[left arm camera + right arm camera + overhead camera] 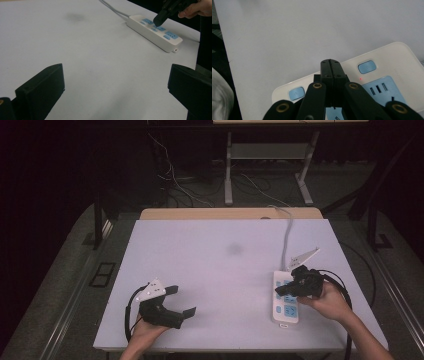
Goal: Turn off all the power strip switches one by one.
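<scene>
On table point(220, 265), right edge: power strip point(285, 311) under right gripper point(284, 292).
Right fingers point(330, 72) clenched together, empty, tips over the strip between two blue buttons point(367, 67). Left gripper point(182, 301) well apart from strip, fingers point(40, 92) spread wide, grasping nothing.

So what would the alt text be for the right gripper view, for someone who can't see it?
Two black jaws of the right gripper, pressed shut together, point down at a white power strip lying on a pale table. The strip has blue sockets and small blue switch buttons, and a tiny red light glows beside the jaw tips.
</scene>
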Tool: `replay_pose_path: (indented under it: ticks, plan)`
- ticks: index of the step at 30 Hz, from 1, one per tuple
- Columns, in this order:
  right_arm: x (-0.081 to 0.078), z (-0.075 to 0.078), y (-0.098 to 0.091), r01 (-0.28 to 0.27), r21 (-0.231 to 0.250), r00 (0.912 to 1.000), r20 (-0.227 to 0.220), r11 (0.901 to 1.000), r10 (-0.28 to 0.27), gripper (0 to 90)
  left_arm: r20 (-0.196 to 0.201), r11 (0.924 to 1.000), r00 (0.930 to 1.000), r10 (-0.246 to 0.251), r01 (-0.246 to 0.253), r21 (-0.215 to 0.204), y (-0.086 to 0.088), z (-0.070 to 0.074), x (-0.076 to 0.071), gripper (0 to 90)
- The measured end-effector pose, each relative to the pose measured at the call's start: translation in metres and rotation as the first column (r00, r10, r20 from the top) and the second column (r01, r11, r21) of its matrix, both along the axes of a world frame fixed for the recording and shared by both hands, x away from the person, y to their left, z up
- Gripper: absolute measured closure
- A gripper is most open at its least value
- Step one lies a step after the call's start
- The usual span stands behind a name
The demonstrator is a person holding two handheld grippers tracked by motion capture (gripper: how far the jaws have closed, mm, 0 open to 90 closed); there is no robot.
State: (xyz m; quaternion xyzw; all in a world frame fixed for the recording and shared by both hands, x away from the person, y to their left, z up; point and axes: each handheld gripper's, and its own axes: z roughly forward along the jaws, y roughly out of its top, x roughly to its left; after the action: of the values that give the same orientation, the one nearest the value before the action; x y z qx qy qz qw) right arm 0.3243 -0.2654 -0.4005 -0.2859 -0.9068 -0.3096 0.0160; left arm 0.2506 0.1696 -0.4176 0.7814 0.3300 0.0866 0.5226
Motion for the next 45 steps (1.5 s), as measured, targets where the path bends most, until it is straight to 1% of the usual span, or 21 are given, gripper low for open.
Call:
replay_pose_path:
  ticks: [7,13,16,20,24,27,34,36,42,45]
  plan:
    - [0.001,-0.004,0.001,-0.004,-0.009,1.0000,-0.002,0.9999,0.004,90.0,0.000,1.0000,1.0000,0.000,0.000,0.000,0.000,0.000,0.000,0.0]
    - [0.002,-0.008,0.001,0.005,-0.018,0.9999,-0.010,0.9998,-0.005,90.0,-0.001,1.0000,1.0000,0.000,0.000,0.000,0.000,0.000,0.000,0.0]
    - [0.002,-0.010,-0.001,0.010,-0.001,0.9999,-0.008,1.0000,-0.010,90.0,-0.002,1.0000,1.0000,-0.001,0.001,0.004,0.000,0.000,0.000,0.0]
    - [0.001,-0.010,-0.002,0.017,0.004,0.9998,-0.007,0.9999,-0.017,90.0,-0.001,1.0000,1.0000,-0.002,0.002,0.006,0.000,0.000,0.000,0.0]
    - [0.000,-0.010,-0.001,0.024,-0.004,0.9997,0.000,0.9997,-0.024,90.0,-0.001,1.0000,1.0000,-0.002,0.002,0.006,-0.001,0.000,0.000,0.0]
    - [0.000,-0.010,-0.001,0.028,-0.002,0.9996,-0.005,0.9996,-0.028,90.0,-0.002,1.0000,1.0000,-0.004,0.004,0.006,-0.002,0.000,0.000,0.0]
    - [-0.001,-0.012,0.000,0.036,0.011,0.9993,0.010,0.9993,-0.036,90.0,-0.002,1.0000,1.0000,-0.005,0.005,0.006,-0.002,-0.001,-0.001,0.0]
    - [-0.002,-0.012,0.001,0.037,-0.002,0.9992,0.017,0.9993,-0.037,90.0,-0.003,1.0000,1.0000,-0.006,0.006,0.005,-0.002,-0.001,-0.001,0.0]
    - [-0.003,-0.014,-0.002,0.044,0.024,0.9988,0.023,0.9988,-0.044,90.0,-0.005,0.9999,0.9999,-0.010,0.010,0.011,-0.003,-0.001,-0.001,0.0]
    - [-0.004,-0.014,-0.001,0.045,0.016,0.9986,0.028,0.9988,-0.046,90.0,-0.004,0.9999,1.0000,-0.007,0.007,0.009,-0.003,-0.001,0.000,0.0]
